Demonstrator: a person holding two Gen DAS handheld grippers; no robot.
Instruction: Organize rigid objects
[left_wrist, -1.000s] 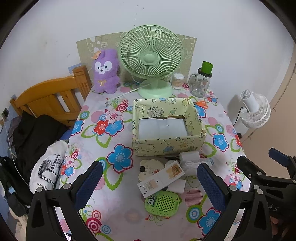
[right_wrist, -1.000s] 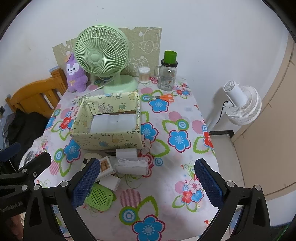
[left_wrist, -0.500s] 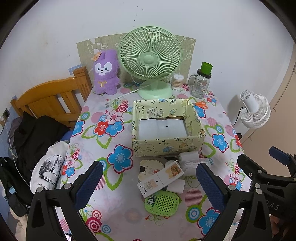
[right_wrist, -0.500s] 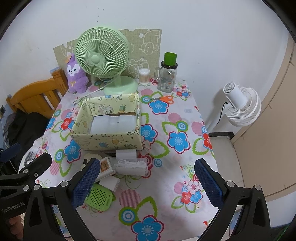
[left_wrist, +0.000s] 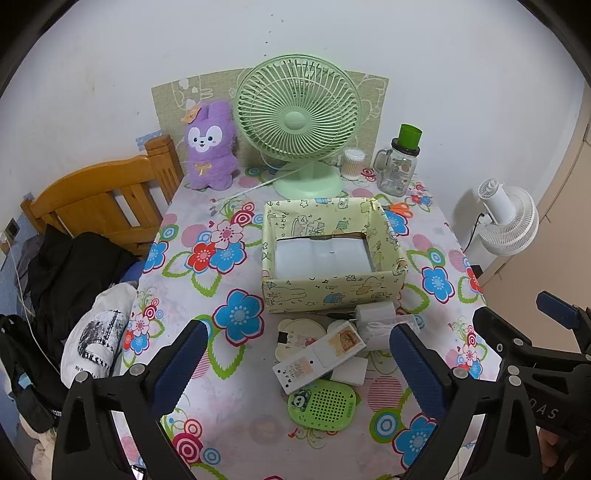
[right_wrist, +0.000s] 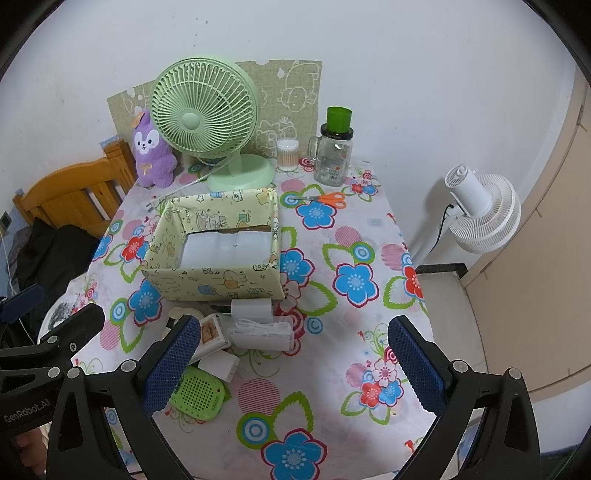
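bed: wooden bed frame (left_wrist: 99, 195) on the far left with dark clothes (left_wrist: 70, 269) piled beside it, none of it part of the job

plush: purple bunny (left_wrist: 210, 147) at the back left of the table (left_wrist: 184, 266), next to the green fan (left_wrist: 297, 122)

left tool: the left tool (left_wrist: 295, 365) hangs over the near edge of the table with nothing between its pads. The jaws are closing a little from full spread but they're wide for now, and the view hasn't really shifted from a second back

box: yellow patterned box (left_wrist: 332, 291) mid-table, open on top, just a pale liner showing in the bottom

pile: this is the stuff to sort. White remote (left_wrist: 319, 356), a round cream thing (left_wrist: 299, 332), green speaker (left_wrist: 323, 402), white charger block (left_wrist: 373, 312) and a bag of white cable (right_wrist: 262, 332), all bunched up right in front of the box and touching each other

what changed: honestly almost nothing, only that slight narrowing of the left jaws. My guess is it's lining up on the remote, since that one sits on top

right tool: the right tool (right_wrist: 291, 362) is spread wide and empty, also hovering over the near edge

back right: cotton swabs (right_wrist: 288, 153), glass jar with a green lid (right_wrist: 334, 155), orange scissors (right_wrist: 325, 199)

floor: white fan (right_wrist: 484, 214) standing off the table

progress: box looks empty, so sorting hasn't started yet I think
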